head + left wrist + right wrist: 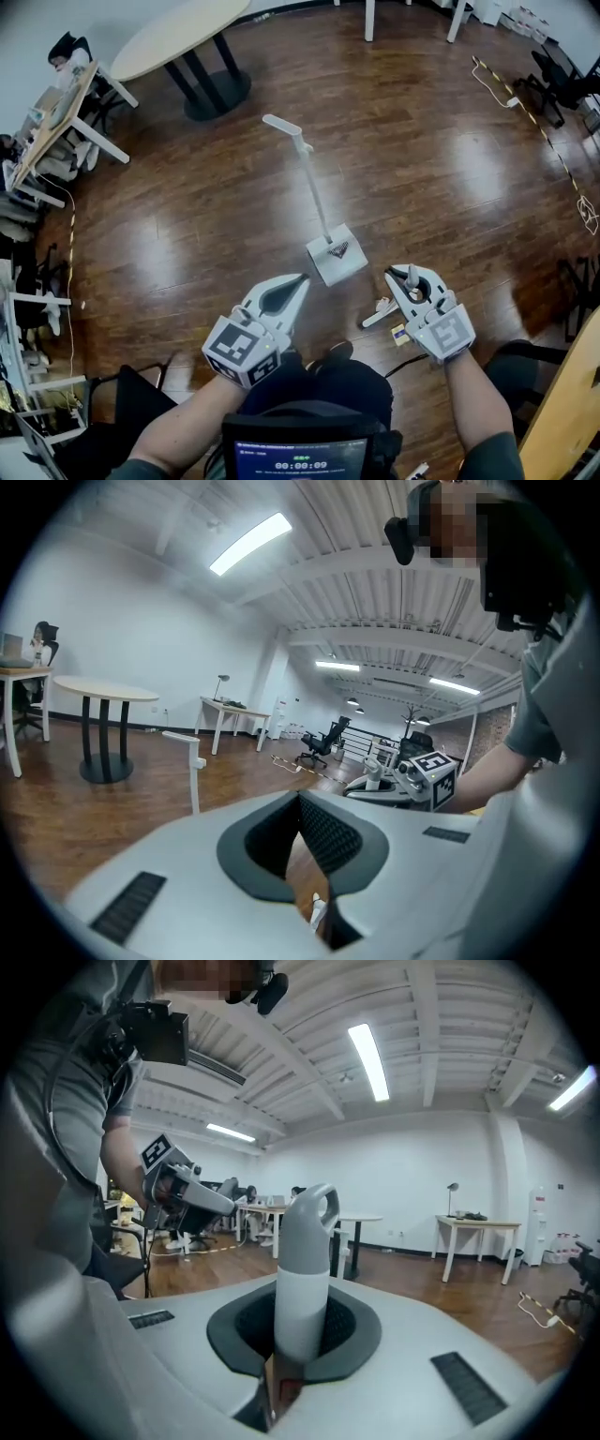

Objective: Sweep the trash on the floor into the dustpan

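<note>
Firmly between jaws of right gripper (277,1384), smooth cylindrical handle (302,1279); left gripper (314,897) jaws together.

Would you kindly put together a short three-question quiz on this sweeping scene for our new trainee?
1. Multiple choice: what does the right claw grip?
A) a grey-and-white broom handle
B) a table leg
C) nothing
2. True or false: the left claw holds nothing, and the dustpan stands apart from it.
3. Fill in: the dustpan rests on the wooden ____, its long handle pointing up.

Key: 1 A; 2 true; 3 floor.
</note>
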`<state>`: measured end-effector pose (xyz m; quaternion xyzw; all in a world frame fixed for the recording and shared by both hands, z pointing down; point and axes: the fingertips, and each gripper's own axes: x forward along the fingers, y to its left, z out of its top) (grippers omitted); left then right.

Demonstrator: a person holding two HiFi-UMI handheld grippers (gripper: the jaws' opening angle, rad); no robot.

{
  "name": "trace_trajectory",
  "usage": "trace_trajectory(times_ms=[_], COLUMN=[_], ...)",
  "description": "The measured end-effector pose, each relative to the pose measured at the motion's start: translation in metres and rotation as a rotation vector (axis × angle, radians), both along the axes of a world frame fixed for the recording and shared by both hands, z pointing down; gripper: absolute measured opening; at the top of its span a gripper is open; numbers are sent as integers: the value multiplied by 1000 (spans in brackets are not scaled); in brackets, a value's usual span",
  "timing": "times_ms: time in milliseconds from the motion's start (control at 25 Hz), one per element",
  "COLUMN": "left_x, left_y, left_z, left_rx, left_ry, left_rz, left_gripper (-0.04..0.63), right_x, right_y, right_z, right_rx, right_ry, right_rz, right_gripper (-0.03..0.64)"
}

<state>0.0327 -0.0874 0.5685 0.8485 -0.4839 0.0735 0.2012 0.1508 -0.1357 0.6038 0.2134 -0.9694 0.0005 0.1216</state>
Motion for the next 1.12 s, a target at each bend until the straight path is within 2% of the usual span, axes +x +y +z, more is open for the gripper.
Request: trace_trajectory(times_ms=[160, 440, 600, 800, 960, 1120], left_x=[-17, -60, -74, -112, -115, -111], left_y=[0, -14, -37, -66, -85, -109], left_z=[1, 10, 7, 17, 11, 10], left_rx=[-13, -18, -5, -10, 32, 41], left_ry=[-2, -4, -23, -46, 13, 3], left_rz=[-26, -48, -31, -46, -21, -23], left_gripper=[9, 8, 9, 8, 8, 8], right_x=[-32, -90, -111, -167, -190, -190], right_y=[-2, -19, -26, -52, -72, -87], right_z=[-2, 7, 6, 8, 10, 4], right_rx=[12, 8, 6, 3, 6, 4], right_ry=[-34, -33, -48, -79, -85, -88], right_rz=[-58, -127, -134, -184, -187, -145], right_gripper=[41, 40, 37, 35, 35, 34])
